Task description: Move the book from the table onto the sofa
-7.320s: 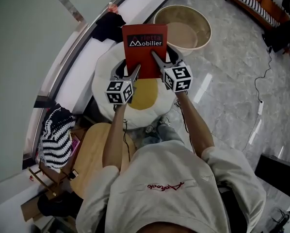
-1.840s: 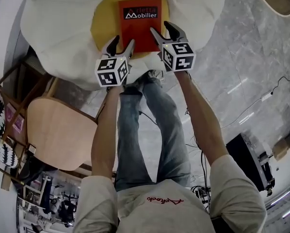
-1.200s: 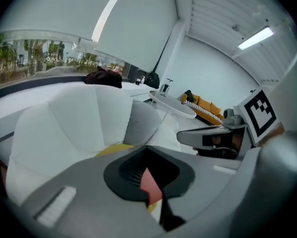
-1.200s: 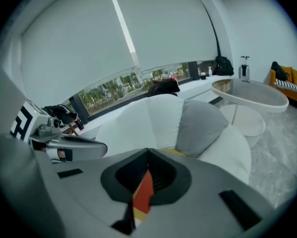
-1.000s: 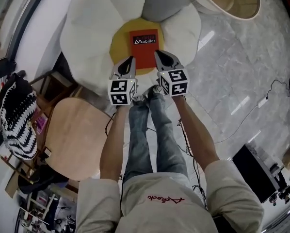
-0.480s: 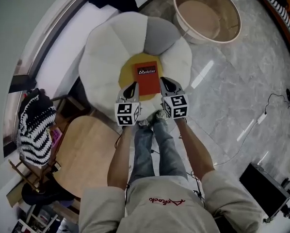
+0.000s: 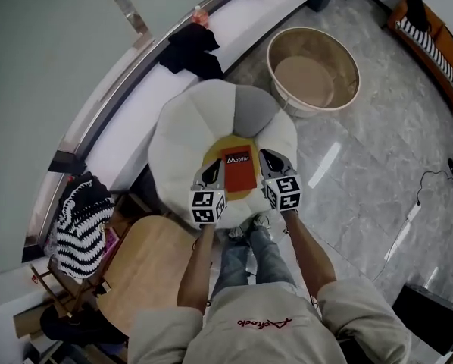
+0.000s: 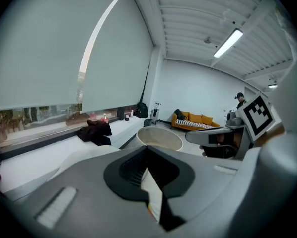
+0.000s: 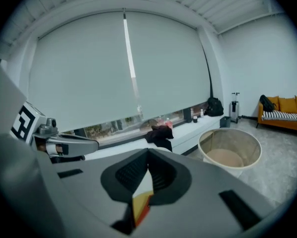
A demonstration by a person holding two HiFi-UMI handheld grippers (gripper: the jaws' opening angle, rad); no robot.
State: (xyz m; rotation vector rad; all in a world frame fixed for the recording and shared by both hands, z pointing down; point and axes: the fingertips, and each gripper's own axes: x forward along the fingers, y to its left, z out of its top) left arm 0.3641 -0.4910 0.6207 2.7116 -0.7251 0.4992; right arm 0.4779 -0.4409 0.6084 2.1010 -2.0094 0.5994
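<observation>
The red book (image 7: 239, 171) lies flat on the yellow centre of the white flower-shaped sofa (image 7: 190, 123). My left gripper (image 7: 214, 172) and right gripper (image 7: 270, 161) hang raised above it, one to each side of the book in the head view. Both are shut with nothing held. In the left gripper view the jaws (image 8: 149, 149) meet, and only a thin sliver of white, yellow and red shows through the slit. The right gripper view shows the same closed jaws (image 9: 148, 153) over a sliver of cushion and book.
A round beige tub (image 7: 313, 70) stands on the marble floor beyond the sofa. A round wooden table (image 7: 147, 268) is at my lower left, beside a black-and-white striped bundle (image 7: 82, 218). Dark clothing (image 7: 190, 48) lies on the window ledge. An orange couch (image 7: 431, 40) is far right.
Both grippers have risen straight up, shut, and the head view has pulled back with them. The book stays on the yellow centre and now looks smaller, with more of the room in view.
</observation>
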